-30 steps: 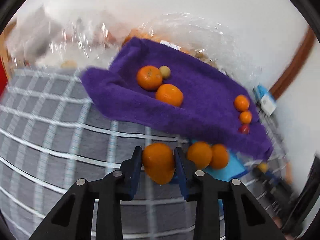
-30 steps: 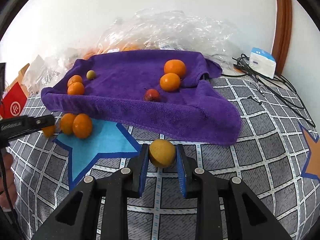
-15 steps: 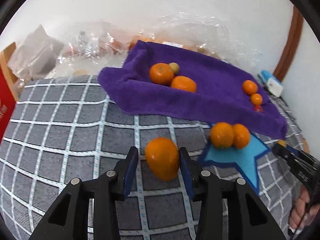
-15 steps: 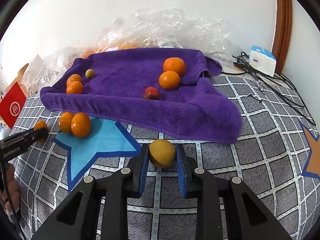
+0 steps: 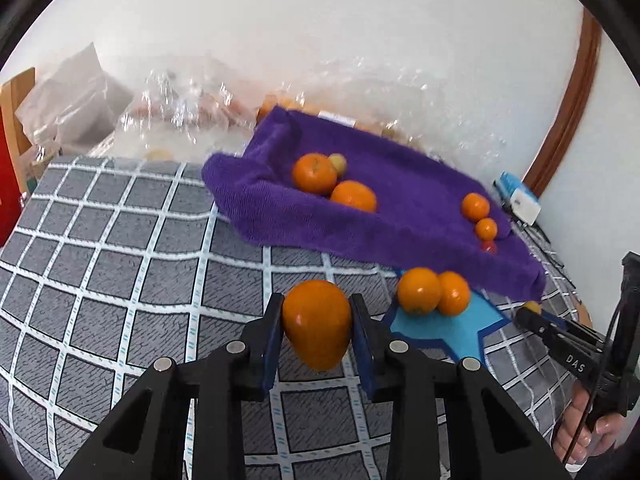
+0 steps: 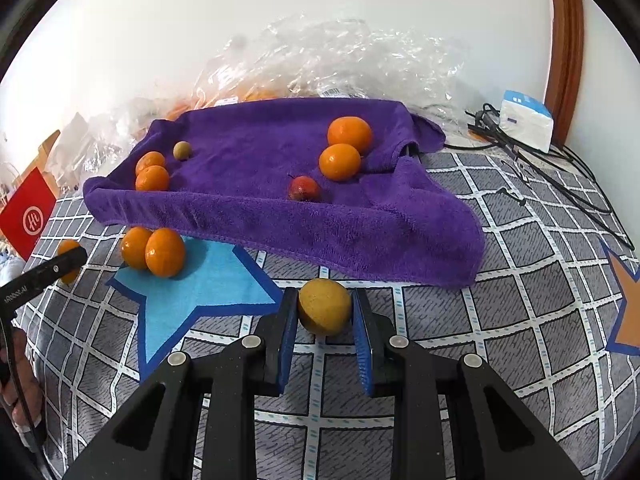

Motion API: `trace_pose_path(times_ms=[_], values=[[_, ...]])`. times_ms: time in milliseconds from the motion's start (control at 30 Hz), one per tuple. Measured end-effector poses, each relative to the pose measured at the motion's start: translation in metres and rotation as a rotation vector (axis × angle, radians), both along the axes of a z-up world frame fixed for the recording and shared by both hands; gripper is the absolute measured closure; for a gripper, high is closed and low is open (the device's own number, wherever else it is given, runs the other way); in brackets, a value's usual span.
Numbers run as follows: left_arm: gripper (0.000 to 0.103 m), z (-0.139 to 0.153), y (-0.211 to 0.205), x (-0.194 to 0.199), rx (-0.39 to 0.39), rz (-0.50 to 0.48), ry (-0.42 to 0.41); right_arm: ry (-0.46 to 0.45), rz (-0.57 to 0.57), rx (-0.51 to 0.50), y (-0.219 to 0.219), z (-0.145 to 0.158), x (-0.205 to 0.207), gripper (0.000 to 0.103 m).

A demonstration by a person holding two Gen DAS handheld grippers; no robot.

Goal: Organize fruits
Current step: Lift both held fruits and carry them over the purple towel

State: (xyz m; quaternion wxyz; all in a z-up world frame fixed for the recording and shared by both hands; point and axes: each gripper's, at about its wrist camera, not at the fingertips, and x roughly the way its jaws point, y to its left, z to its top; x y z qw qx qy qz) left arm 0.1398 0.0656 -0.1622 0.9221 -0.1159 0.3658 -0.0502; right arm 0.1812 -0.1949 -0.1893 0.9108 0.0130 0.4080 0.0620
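Note:
My left gripper [image 5: 317,322] is shut on an orange fruit [image 5: 317,322] above the grey checked cloth. My right gripper [image 6: 325,312] is shut on a yellow fruit [image 6: 325,306] just in front of the purple towel [image 6: 360,232]. On the towel lie two oranges [image 6: 345,148] at the right, a small red fruit [image 6: 304,189], two oranges [image 6: 151,171] at the left and a small green fruit [image 6: 182,150]. Two oranges [image 6: 154,250] rest on the blue star patch [image 6: 204,288]. In the left wrist view, the right gripper [image 5: 532,312] shows at the right edge.
Crumpled clear plastic bags [image 6: 340,60] with more fruit lie behind the towel. A white and blue box [image 6: 526,120] and black cables [image 6: 540,160] are at the back right. A red box [image 6: 28,214] stands at the left. An orange star patch [image 6: 628,312] is at the right.
My left gripper has drawn back and left from the towel with the orange, now over open checked cloth. The right gripper has stayed put with the yellow fruit.

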Motion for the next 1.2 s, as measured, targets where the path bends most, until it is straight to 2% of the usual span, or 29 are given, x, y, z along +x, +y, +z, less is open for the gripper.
trace_pose_path(times_ms=[200, 467, 667, 800, 967, 1067, 1200], values=[[0.073, 0.009, -0.001, -0.005, 0.0, 0.005, -0.082, -0.03, 0.009, 0.017, 0.0, 0.004, -0.005, 0.077], [0.073, 0.014, 0.005, -0.006, -0.018, 0.033, -0.124, -0.087, 0.013, 0.026, -0.002, 0.012, -0.011, 0.077], [0.073, 0.018, 0.012, -0.01, -0.047, 0.047, -0.151, -0.093, -0.001, 0.072, -0.01, 0.021, -0.009, 0.077], [0.073, 0.019, 0.017, -0.011, -0.067, 0.059, -0.157, -0.101, -0.006, 0.081, -0.013, 0.032, -0.009, 0.077], [0.073, 0.018, 0.023, -0.011, -0.086, 0.084, -0.156, -0.109, -0.006, 0.039, -0.015, 0.047, 0.001, 0.077], [0.073, 0.015, 0.025, -0.005, -0.059, 0.112, -0.119, -0.107, -0.003, 0.044, -0.017, 0.056, 0.011, 0.077], [0.073, 0.019, 0.03, 0.0, -0.082, 0.119, -0.095, -0.107, 0.006, 0.023, -0.016, 0.061, 0.028, 0.077]])
